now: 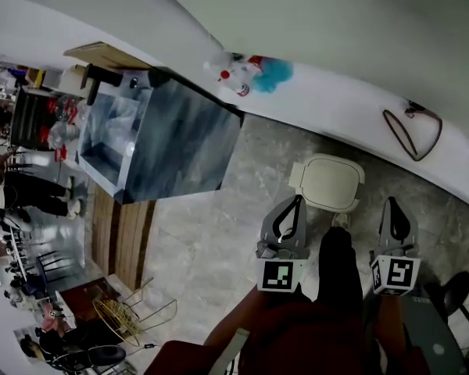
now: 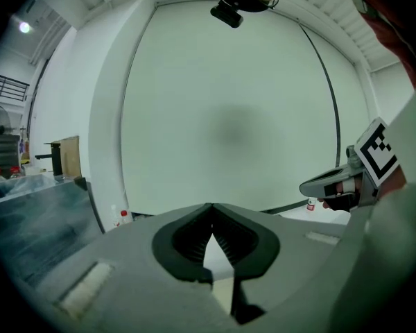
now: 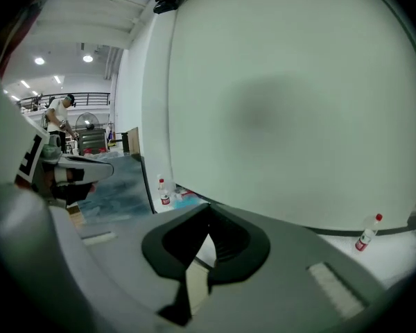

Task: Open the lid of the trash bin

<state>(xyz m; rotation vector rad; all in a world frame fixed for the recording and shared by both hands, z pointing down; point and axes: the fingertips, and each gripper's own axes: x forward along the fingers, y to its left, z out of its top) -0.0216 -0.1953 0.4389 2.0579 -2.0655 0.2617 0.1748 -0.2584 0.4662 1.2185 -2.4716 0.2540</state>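
From my feed, the trash bin (image 1: 326, 182) stands on the marble floor (image 1: 211, 241) close to the white wall (image 1: 352, 92). Its cream lid (image 1: 328, 180) lies flat and shut.

The left tongs (image 1: 298, 200) hang with the bin at about their 2 o'clock. The right tongs (image 1: 392, 203) have it at their 10 o'clock, so the bin sits between the two and a little ahead. Neither touches it.

In the left gripper view the dark pads meet at the tip with nothing between them, so those tongs (image 2: 211, 208) are together and empty. The right gripper view shows the same: tongs (image 3: 209, 208) closed and bare, aimed at the wall.

A dark trouser leg (image 1: 338, 264) stands at the bin's 6 o'clock. A steel cabinet (image 1: 168, 143) sits at its 9 o'clock, bottles (image 1: 236, 76) line the wall foot at 11 o'clock, and a cable loop (image 1: 410, 131) lies at 2 o'clock.
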